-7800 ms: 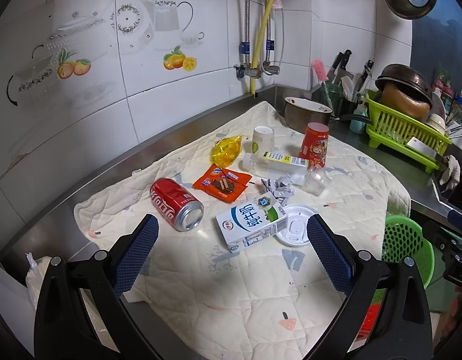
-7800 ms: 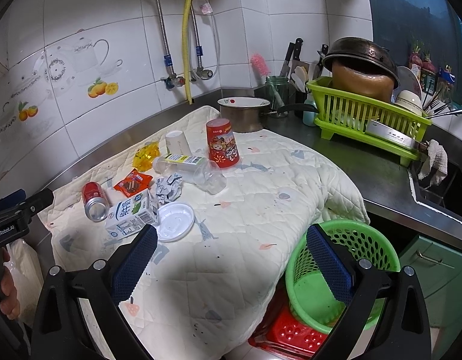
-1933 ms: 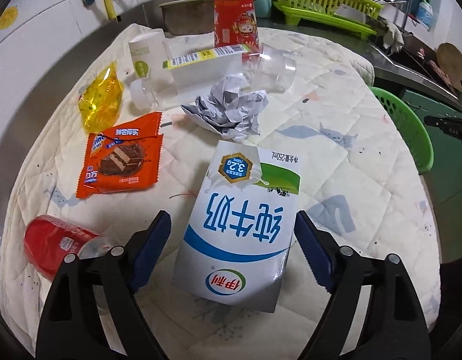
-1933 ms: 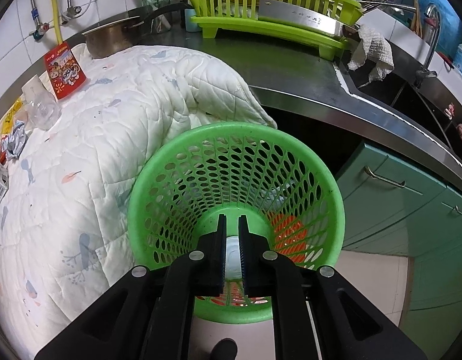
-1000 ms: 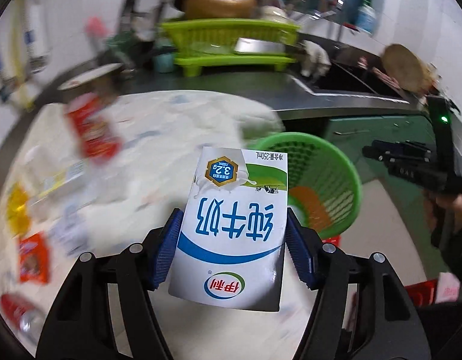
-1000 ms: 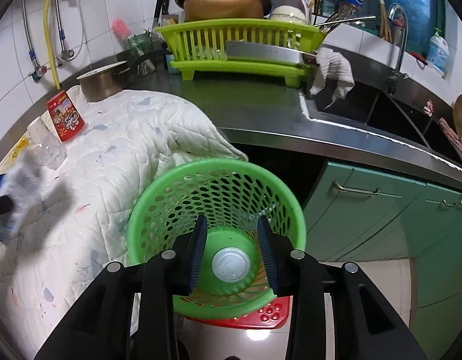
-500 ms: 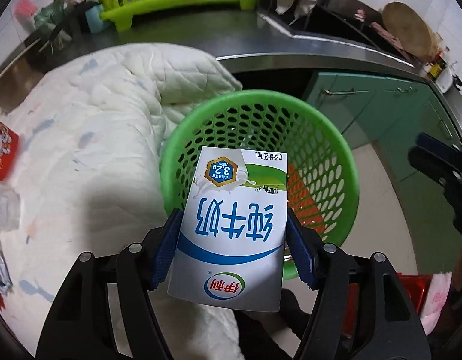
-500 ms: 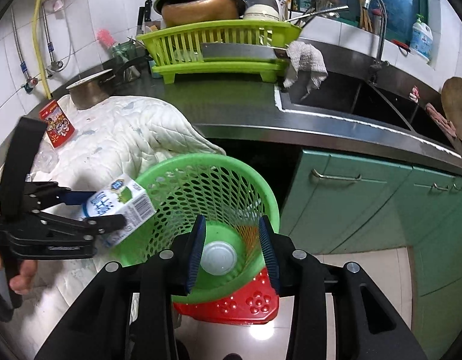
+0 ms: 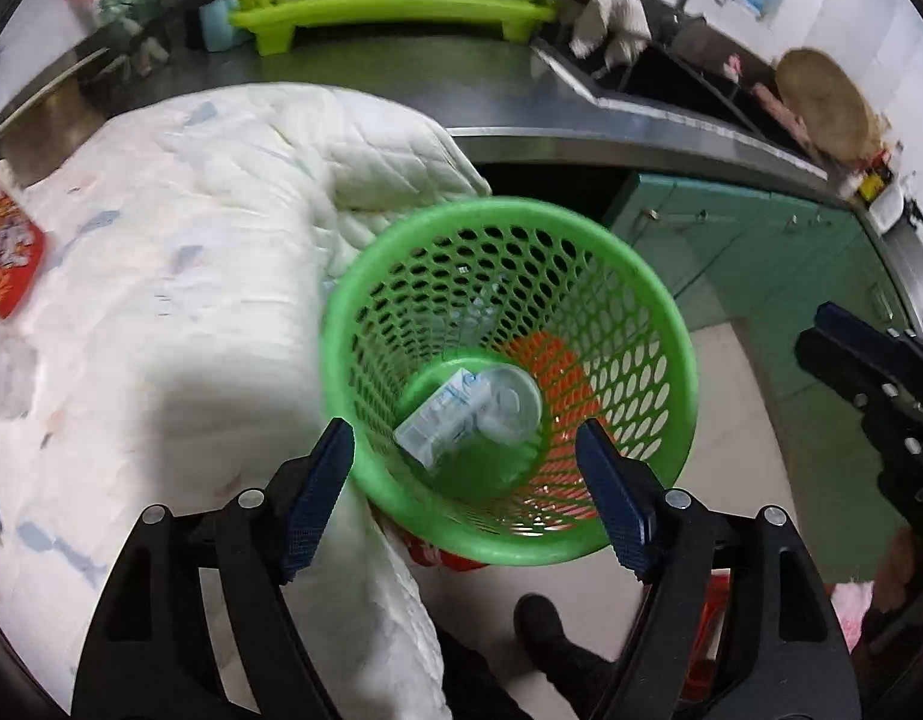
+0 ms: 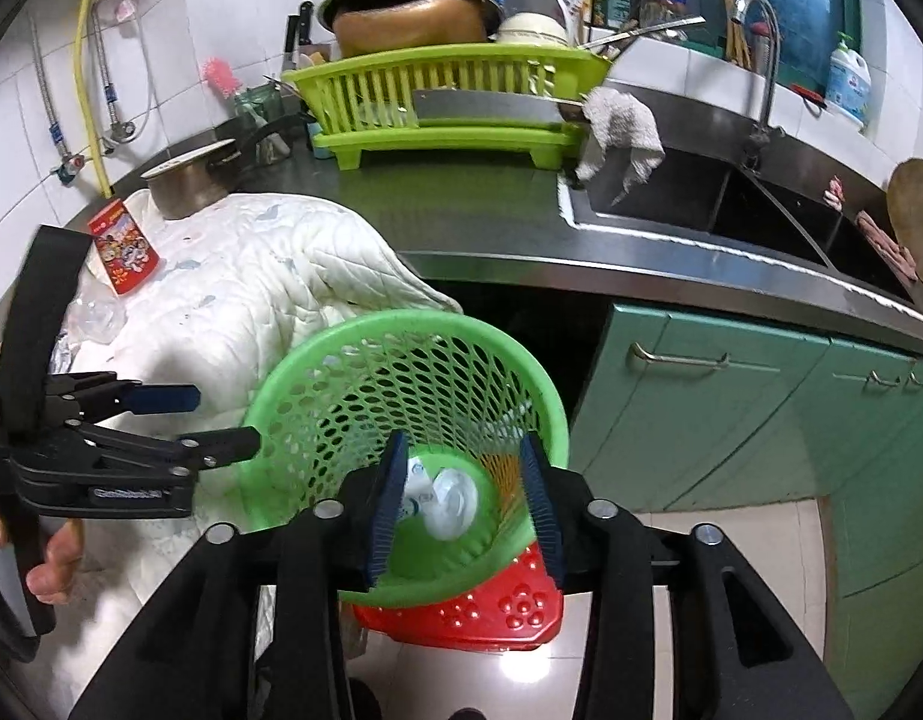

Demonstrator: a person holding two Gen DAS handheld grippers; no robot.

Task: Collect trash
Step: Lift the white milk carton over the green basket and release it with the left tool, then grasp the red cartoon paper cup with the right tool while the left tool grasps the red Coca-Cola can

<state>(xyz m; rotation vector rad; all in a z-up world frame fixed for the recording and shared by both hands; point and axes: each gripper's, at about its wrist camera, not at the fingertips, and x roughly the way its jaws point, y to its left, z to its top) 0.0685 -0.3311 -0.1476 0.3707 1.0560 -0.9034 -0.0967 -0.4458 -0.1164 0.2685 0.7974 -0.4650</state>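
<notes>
Left claw jaws opening, empty, hovering over bin; carton lying at bottom beside lid. Right claw also opening, empty, above rim. Clearing the rim before swinging back to the quilt seems safest

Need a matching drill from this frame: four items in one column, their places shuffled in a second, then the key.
Items:
1. milk carton
2. red paper cup
3. white rag
4. metal pot

Places:
A. draped over the sink edge
B. at the bottom of the green basket
C. on the counter behind the quilted cloth
D. standing on the quilted cloth

Pairs: 1-B, 2-D, 3-A, 4-C
</notes>
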